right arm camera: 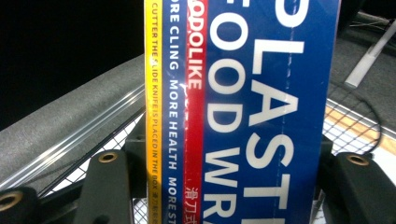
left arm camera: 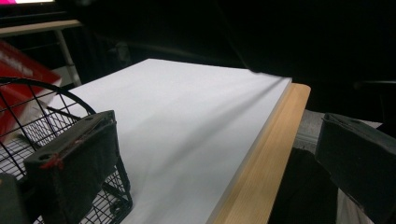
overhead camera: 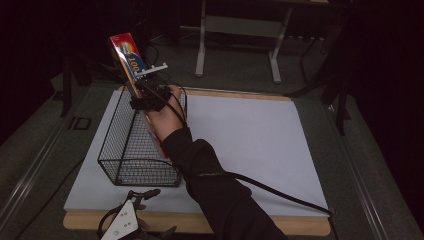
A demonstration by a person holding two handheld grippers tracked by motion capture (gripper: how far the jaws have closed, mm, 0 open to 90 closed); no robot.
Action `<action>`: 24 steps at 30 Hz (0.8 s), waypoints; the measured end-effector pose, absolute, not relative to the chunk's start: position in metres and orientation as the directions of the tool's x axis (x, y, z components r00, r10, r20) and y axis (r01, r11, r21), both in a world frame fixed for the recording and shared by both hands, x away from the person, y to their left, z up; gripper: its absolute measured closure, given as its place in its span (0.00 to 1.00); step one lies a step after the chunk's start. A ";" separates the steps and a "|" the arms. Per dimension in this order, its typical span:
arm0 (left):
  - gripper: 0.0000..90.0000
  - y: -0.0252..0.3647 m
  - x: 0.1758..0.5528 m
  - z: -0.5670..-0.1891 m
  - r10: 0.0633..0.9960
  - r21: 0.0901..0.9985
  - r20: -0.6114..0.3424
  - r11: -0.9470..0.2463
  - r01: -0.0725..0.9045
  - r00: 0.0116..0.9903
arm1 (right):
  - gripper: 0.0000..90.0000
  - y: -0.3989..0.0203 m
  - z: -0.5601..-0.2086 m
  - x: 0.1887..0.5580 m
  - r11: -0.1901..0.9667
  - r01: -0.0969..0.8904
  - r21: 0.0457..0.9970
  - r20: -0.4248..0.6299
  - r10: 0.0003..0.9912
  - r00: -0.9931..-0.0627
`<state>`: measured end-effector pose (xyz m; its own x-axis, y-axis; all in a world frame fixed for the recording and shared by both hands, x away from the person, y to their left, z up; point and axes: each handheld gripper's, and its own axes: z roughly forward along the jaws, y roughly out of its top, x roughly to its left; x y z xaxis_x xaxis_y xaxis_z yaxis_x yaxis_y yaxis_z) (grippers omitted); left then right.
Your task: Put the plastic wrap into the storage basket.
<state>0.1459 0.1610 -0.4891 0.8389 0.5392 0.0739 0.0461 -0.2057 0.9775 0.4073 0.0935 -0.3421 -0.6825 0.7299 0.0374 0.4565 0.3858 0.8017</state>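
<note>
**Wrap box held over the wire basket**

We note a long, narrow carton of plastic food wrap, the box (overhead camera: 129,59), tilted up and away from us at the table's far left. Its faces are glossy: blue with large white lettering, a red band, a yellow strip along one edge. In the right gripper view the box (right arm camera: 261,112) runs up between the two black jaws, and we read "PLASTIC FOOD WRAP" in part, with finer print on the yellow strip. In the high view the upper end shows red with "100" on it.

The right gripper (overhead camera: 150,95) is clamped on the box about midway along it, jaws closed to the box's width. The lower end of the box dips into the basket (overhead camera: 120,145); how far, we cannot tell.

The basket is black wire mesh, open-topped, with sloping sides and a rounded rim. It stands on the left part of a white board (overhead camera: 250,145), smooth and matte, laid over a pale wooden tabletop (overhead camera: 190,224) whose edge shows along the near side.

The left gripper (overhead camera: 131,217) rests low at the near edge, jaws spread wide with nothing between them. In its own view one fabric-faced pad (left arm camera: 74,163) sits just beside the basket's rim (left arm camera: 51,88).
</note>
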 end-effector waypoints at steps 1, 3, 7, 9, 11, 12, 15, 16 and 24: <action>0.00 0.161 0.146 -0.489 0.539 0.977 0.076 -0.207 0.045 0.839 | 0.45 0.095 -0.345 0.407 0.386 0.460 0.800 0.040 0.730 -0.682; 0.00 0.160 0.146 -0.489 0.538 0.977 0.077 -0.211 0.045 0.840 | 0.45 0.097 -0.351 0.406 0.376 0.466 0.801 0.054 0.730 -0.681; 0.00 0.160 0.146 -0.490 0.532 0.975 0.081 -0.219 0.045 0.843 | 0.45 0.103 -0.364 0.403 0.385 0.474 0.792 0.053 0.730 -0.682; 0.00 0.160 0.146 -0.490 0.532 0.976 0.078 -0.214 0.045 0.843 | 0.45 0.104 -0.371 0.404 0.386 0.486 0.784 0.059 0.733 -0.677; 0.00 0.161 0.146 -0.490 0.533 0.976 0.078 -0.214 0.044 0.843 | 0.45 0.104 -0.379 0.405 0.387 0.506 0.771 0.071 0.737 -0.672; 0.00 0.161 0.146 -0.490 0.532 0.976 0.078 -0.214 0.045 0.843 | 0.45 0.105 -0.383 0.405 0.393 0.515 0.762 0.073 0.738 -0.671; 0.00 0.161 0.146 -0.490 0.529 0.976 0.077 -0.213 0.045 0.845 | 0.45 0.107 -0.394 0.404 0.430 0.515 0.741 0.038 0.739 -0.673; 0.00 0.161 0.146 -0.490 0.530 0.976 0.078 -0.214 0.044 0.845 | 0.45 0.108 -0.397 0.404 0.442 0.516 0.733 0.025 0.742 -0.670; 0.00 0.161 0.146 -0.490 0.527 0.976 0.076 -0.212 0.045 0.847 | 0.44 0.106 -0.413 0.409 0.433 0.574 0.695 0.052 0.766 -0.641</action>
